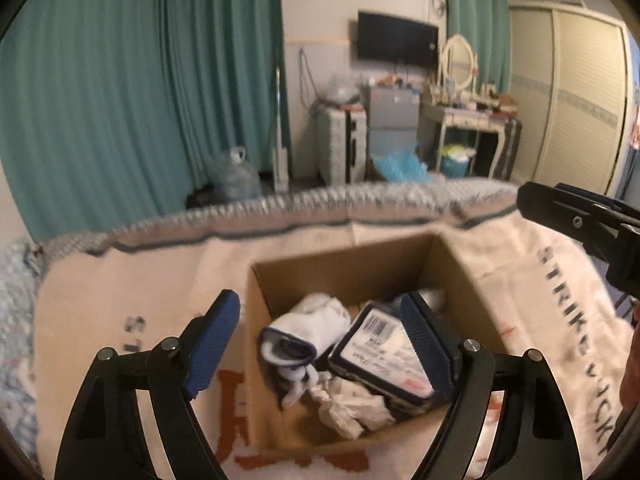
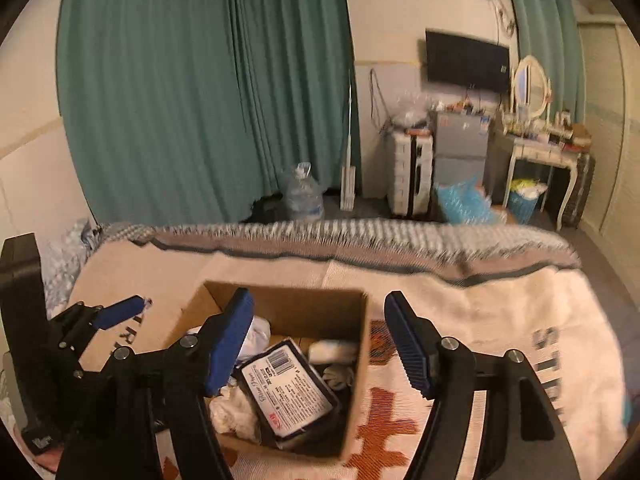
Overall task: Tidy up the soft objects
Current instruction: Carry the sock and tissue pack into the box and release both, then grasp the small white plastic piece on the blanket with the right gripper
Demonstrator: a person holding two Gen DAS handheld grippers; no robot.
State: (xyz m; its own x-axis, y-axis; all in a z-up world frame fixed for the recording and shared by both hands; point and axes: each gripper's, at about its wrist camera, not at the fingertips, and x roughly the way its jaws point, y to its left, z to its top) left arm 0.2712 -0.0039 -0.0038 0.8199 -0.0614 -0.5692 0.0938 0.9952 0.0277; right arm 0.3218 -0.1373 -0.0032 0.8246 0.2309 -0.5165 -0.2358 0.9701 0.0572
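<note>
An open cardboard box [image 1: 344,268] stands on the bed. In it lie a rolled white sock [image 1: 308,328], a dark tissue packet with a barcode label [image 1: 384,364] and a crumpled white cloth [image 1: 352,404]. My left gripper [image 1: 320,340] hovers over the box's near side, open, with nothing pressed between its blue pads. A black finger [image 1: 560,210] of my right gripper shows at the right edge. In the right wrist view, my right gripper [image 2: 320,340] is open and empty above the box [image 2: 304,304] and packet [image 2: 288,388]. One left-gripper pad [image 2: 120,312] shows at the left.
The box rests on a cream blanket with dark lettering [image 1: 540,280] and orange marks [image 2: 384,420]. The blanket's fringed grey edge [image 2: 360,236] marks the bed's far side. Beyond are teal curtains [image 2: 160,100], a water jug [image 2: 304,196], a small fridge [image 2: 460,148] and a dressing table [image 2: 544,152].
</note>
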